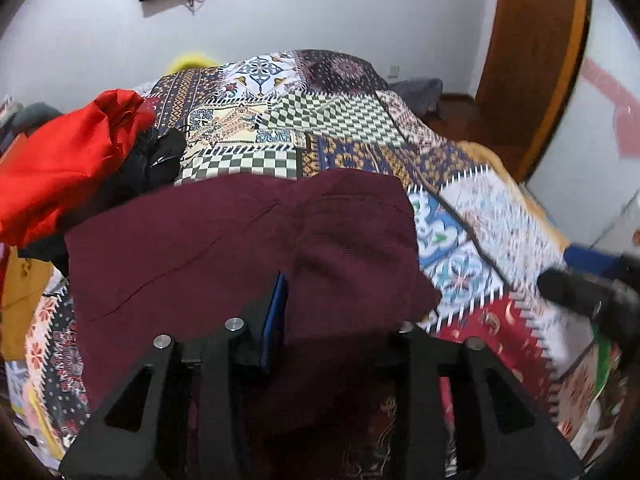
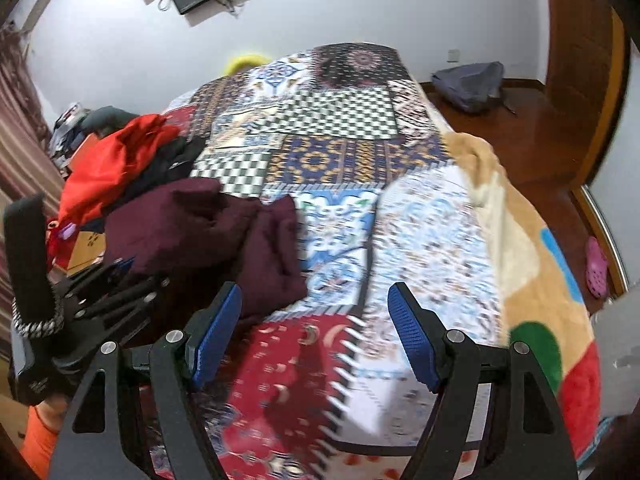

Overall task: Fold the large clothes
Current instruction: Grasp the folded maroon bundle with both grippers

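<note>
A maroon garment [image 1: 192, 248] lies partly folded on the patchwork quilt [image 1: 340, 128] of a bed. A thick fold of it fills my left gripper [image 1: 340, 292] and hangs a little above the quilt. The left blue pad [image 1: 276, 320] lies against the cloth, which covers the right finger. In the right wrist view the maroon garment [image 2: 208, 232] sits left of centre, with the left gripper [image 2: 120, 280] at its near left side. My right gripper [image 2: 315, 292] stands open over bare quilt just right of the garment, with nothing between its pads. It shows blurred as the right gripper [image 1: 576, 276] at the left wrist view's edge.
A red garment [image 1: 68, 160] and black clothes [image 1: 156, 160] are piled at the bed's left side. A beige blanket [image 2: 520, 240] covers the right edge. A grey bag [image 2: 468, 80] and a pink slipper [image 2: 596, 268] lie on the wooden floor. An orange sleeve [image 2: 40, 444] shows bottom left.
</note>
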Available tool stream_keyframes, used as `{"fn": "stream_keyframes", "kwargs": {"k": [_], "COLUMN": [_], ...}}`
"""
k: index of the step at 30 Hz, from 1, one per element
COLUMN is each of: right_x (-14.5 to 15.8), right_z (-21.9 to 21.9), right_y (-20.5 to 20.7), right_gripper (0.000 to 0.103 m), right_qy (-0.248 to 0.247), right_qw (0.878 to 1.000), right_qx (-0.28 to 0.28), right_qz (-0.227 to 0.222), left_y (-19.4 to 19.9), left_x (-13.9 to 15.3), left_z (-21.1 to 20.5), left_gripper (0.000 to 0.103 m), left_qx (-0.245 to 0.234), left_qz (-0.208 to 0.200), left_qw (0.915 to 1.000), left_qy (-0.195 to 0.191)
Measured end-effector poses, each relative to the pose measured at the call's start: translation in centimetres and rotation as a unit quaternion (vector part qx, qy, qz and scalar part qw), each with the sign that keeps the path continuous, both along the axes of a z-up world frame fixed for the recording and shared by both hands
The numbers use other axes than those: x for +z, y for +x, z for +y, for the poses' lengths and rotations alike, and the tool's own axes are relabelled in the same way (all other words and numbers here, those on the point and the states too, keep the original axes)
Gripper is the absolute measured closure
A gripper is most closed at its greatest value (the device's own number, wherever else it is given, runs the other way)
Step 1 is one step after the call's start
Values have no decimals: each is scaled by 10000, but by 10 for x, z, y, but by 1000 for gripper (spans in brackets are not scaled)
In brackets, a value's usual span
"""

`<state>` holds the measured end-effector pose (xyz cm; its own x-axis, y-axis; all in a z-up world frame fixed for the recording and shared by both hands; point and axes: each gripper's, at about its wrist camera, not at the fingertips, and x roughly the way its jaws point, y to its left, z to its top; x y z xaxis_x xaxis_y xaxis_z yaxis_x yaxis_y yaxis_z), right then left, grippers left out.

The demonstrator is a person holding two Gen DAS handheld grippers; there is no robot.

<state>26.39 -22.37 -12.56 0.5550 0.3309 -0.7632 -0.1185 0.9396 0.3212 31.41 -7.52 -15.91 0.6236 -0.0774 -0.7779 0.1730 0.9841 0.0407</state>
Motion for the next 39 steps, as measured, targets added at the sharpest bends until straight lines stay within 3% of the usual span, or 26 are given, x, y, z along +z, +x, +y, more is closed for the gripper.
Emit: {"fn": "stream_keyframes", "kwargs": {"k": [2, 8, 10, 13, 14, 16, 18, 23, 28, 31, 35, 37, 39], "right_x": [1, 9, 14, 23, 26, 28, 31, 38, 28, 5, -28, -41, -49], "right_z": [-5, -1, 2, 17, 23, 36, 51, 86, 106, 102, 75, 69, 68], "right_y": [-4, -13, -18, -17, -16, -11, -5, 8, 28, 44, 50, 47, 44], "right_gripper": [31, 31, 31, 31, 31, 31, 31, 31, 31, 30, 23, 22, 20], "right_qy": [-21, 76, 73, 69, 76, 60, 28, 54, -70, -245, 315, 330, 193], "right_qw": [10000, 9999, 9998, 9989, 9984, 9976, 9968, 9922, 9892, 9902, 9878, 9862, 9854], "right_qx": [-39, 44, 150, 384, 483, 617, 747, 1206, 1455, 1335, 1228, 1288, 1354], "right_qz": [11, -59, -135, -262, -294, -301, -291, -324, -135, 321, 909, 991, 1016], "left_y": [-9, -35, -46, -52, -54, -57, -56, -56, -58, -63, -72, -76, -77], "left_x": [8, 30, 40, 51, 54, 56, 55, 40, 7, -15, -28, -34, -47], "left_z": [-2, 12, 22, 42, 51, 67, 85, 135, 162, 163, 162, 162, 162], "left_gripper": [51, 34, 33, 30, 24, 16, 16, 16, 16, 15, 6, 5, 2], "left_qx": [-162, -484, -440, -265, -206, -47, 209, 679, 860, 934, 912, 879, 831], "left_qz": [38, 122, 69, -119, -202, -338, -416, -183, 329, 520, 495, 520, 795], "left_qw": [9998, 9952, 9942, 9948, 9953, 9971, 9981, 9971, 9942, 9922, 9923, 9920, 9891], "left_qy": [-114, -845, -983, -975, -925, -687, -399, -295, -551, -639, -676, -735, -924]}}
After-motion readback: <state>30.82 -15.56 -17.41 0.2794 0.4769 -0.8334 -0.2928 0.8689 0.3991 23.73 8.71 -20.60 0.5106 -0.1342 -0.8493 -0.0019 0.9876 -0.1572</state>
